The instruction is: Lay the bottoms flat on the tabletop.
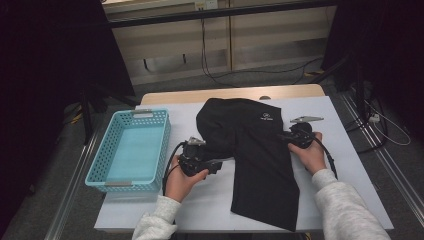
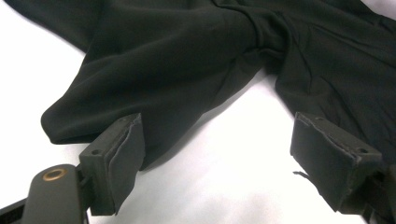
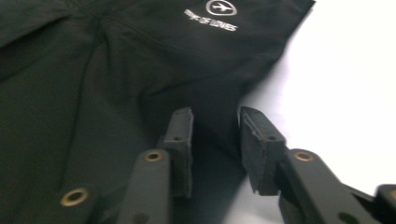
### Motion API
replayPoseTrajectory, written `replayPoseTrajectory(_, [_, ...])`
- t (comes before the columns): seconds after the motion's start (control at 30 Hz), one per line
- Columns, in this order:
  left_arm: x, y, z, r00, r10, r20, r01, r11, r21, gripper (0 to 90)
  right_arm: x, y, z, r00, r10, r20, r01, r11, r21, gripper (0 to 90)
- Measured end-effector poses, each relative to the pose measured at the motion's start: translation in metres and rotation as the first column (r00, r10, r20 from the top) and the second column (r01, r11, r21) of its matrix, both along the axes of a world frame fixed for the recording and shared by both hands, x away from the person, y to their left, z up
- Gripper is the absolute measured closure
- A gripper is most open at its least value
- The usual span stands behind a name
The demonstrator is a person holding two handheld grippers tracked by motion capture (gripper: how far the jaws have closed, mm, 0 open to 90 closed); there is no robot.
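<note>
The garment is plain black, unpatterned, with a small white logo (a plane in a ring above a line of white lettering) printed near its far edge. It lies on a white sheet covering the light wood table. The basket by the table's left edge is turquoise, its walls a lattice of small holes. Both grippers are black: the left gripper has dark grey pads, and the right gripper shows brass-coloured rivets. The person's sleeves are pale grey.
</note>
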State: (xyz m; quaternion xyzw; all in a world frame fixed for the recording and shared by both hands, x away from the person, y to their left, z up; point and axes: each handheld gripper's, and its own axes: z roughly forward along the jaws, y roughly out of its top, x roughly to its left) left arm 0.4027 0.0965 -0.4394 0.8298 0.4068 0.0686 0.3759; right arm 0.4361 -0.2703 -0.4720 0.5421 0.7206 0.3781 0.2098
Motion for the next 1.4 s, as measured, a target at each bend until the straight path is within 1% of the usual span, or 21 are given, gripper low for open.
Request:
replayPoseTrajectory(0.03, [0.000,0.000,0.000,1.0000,0.002,-0.002,-0.002,1.0000,-0.001,18.1,0.001,0.001,0.000,1.0000,0.007,-0.003,-0.007,1.000,-0.001,71.6])
replayPoseTrajectory(0.07, [0.000,0.000,0.000,1.0000,0.003,-0.003,-0.003,1.0000,-0.002,18.1,0.002,0.002,0.001,1.0000,0.000,-0.005,0.000,1.000,-0.019,80.2])
replayPoseTrajectory(0.1, [0.001,0.000,0.001,1.0000,0.004,-0.008,-0.004,1.0000,-0.004,18.2,0.003,0.000,0.001,0.9999,-0.011,-0.009,0.011,1.000,-0.008,88.3])
replayPoseTrajectory(0.13, [0.001,0.000,0.001,1.0000,0.006,-0.008,-0.006,1.0000,-0.006,18.2,0.003,-0.002,-0.001,0.9996,-0.019,-0.023,0.020,0.999,0.048,89.7])
replayPoseTrajectory(0.17, [0.000,0.000,0.001,0.9999,0.009,-0.006,-0.009,0.9999,-0.007,18.2,0.004,-0.005,-0.001,0.9992,-0.027,-0.030,0.029,0.997,0.077,89.9])
replayPoseTrajectory(0.23, [0.000,0.001,0.002,0.9999,0.010,-0.004,-0.010,0.9999,-0.006,18.3,0.004,-0.009,-0.002,0.9986,-0.034,-0.041,0.038,0.994,0.106,90.0])
replayPoseTrajectory(0.3, [0.000,0.002,0.002,0.9999,0.016,-0.005,-0.016,0.9999,-0.002,18.5,0.005,-0.013,-0.001,0.9986,-0.041,-0.034,0.044,0.996,0.082,90.0])
replayPoseTrajectory(0.43, [0.000,0.002,0.001,0.9998,0.017,-0.007,-0.017,0.9998,-0.004,18.4,0.009,-0.026,-0.001,0.9961,-0.070,-0.053,0.075,0.991,0.112,90.0])
replayPoseTrajectory(0.5, [0.000,0.002,0.001,0.9998,0.017,-0.004,-0.017,0.9999,-0.001,18.4,0.012,-0.032,-0.001,0.9944,-0.089,-0.056,0.095,0.989,0.111,90.0])
replayPoseTrajectory(0.53, [0.000,0.002,0.001,0.9999,0.013,-0.005,-0.013,0.9999,0.004,18.4,0.013,-0.034,0.000,0.9936,-0.095,-0.060,0.101,0.989,0.108,90.0])
replayPoseTrajectory(0.6, [-0.001,0.002,0.002,0.9999,0.013,-0.007,-0.013,0.9999,0.000,18.4,0.017,-0.039,0.002,0.9922,-0.109,-0.059,0.113,0.991,0.069,90.0])
replayPoseTrajectory(0.77, [0.000,0.001,0.003,1.0000,0.004,-0.006,-0.004,1.0000,0.004,18.4,0.028,-0.053,0.003,0.9858,-0.157,-0.060,0.160,0.986,0.053,90.0])
replayPoseTrajectory(0.83, [0.000,0.001,0.002,0.9999,0.008,-0.007,-0.008,1.0000,-0.001,18.4,0.030,-0.057,0.003,0.9839,-0.165,-0.069,0.170,0.983,0.073,89.1])
replayPoseTrajectory(0.9, [0.000,0.001,0.002,1.0000,0.007,-0.007,-0.007,1.0000,0.001,18.4,0.030,-0.057,0.003,0.9840,-0.171,-0.050,0.173,0.984,0.036,77.7])
replayPoseTrajectory(1.0, [0.001,0.002,0.002,1.0000,0.004,-0.004,-0.004,1.0000,0.002,18.2,0.024,-0.055,0.005,0.9859,-0.156,-0.062,0.158,0.987,0.039,64.3])
replayPoseTrajectory(1.03, [0.001,0.002,0.003,1.0000,0.007,-0.001,-0.007,1.0000,0.003,18.2,0.020,-0.054,0.005,0.9862,-0.153,-0.064,0.156,0.986,0.051,60.8])
replayPoseTrajectory(1.07, [0.000,0.002,0.003,1.0000,0.007,0.000,-0.007,1.0000,0.003,18.1,0.016,-0.054,0.004,0.9874,-0.143,-0.068,0.148,0.986,0.071,59.8])
replayPoseTrajectory(1.1, [0.000,0.002,0.004,1.0000,0.001,-0.004,-0.001,1.0000,0.003,18.0,0.011,-0.054,0.005,0.9883,-0.134,-0.074,0.139,0.988,0.073,59.4])
replayPoseTrajectory(1.2, [-0.001,0.000,0.005,1.0000,-0.001,0.004,0.001,1.0000,0.001,18.0,-0.005,-0.050,0.007,0.9924,-0.096,-0.077,0.099,0.994,0.040,57.0])
replayPoseTrajectory(1.37, [-0.003,-0.003,0.004,0.9999,-0.009,0.004,0.009,0.9999,0.009,18.0,-0.038,-0.042,0.008,0.9942,-0.060,-0.089,0.063,0.998,0.031,56.9])
replayPoseTrajectory(1.4, [-0.003,-0.003,0.005,0.9999,-0.012,0.001,0.012,0.9999,0.009,18.0,-0.043,-0.041,0.008,0.9947,-0.054,-0.087,0.056,0.998,0.017,56.9])
